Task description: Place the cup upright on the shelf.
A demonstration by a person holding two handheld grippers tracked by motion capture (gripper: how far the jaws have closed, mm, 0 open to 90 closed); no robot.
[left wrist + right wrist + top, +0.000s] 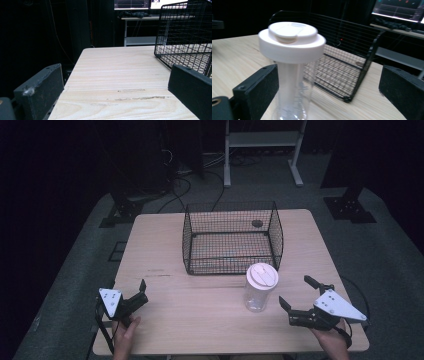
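A clear plastic jar (259,290) with a white lid (262,274) stands upright on the wooden table (200,310), just in front of the wire basket's (232,237) near right corner and a little apart from it. The jar looks empty through its see-through wall; in the right gripper view the jar (293,82) shows a pale tube-like shape running down its middle, though what that is cannot be told for sure. Its lid (291,41) is a broad white cap with a raised flap on top, and it is on the jar. The black wire basket sits farther back at the middle of the table, open at the top, and holds nothing except what looks like a small dark round spot (257,223) near its far right corner; whether that lies in the basket or on the table behind it is unclear. The right gripper (298,296) rests low at the table's right, held by a hand (332,342), its jaws spread wide and pointed toward the jar, near it but not touching. The left gripper (141,291) sits at the table's left front, well apart from the jar, its jaws also spread with bare tabletop between them.
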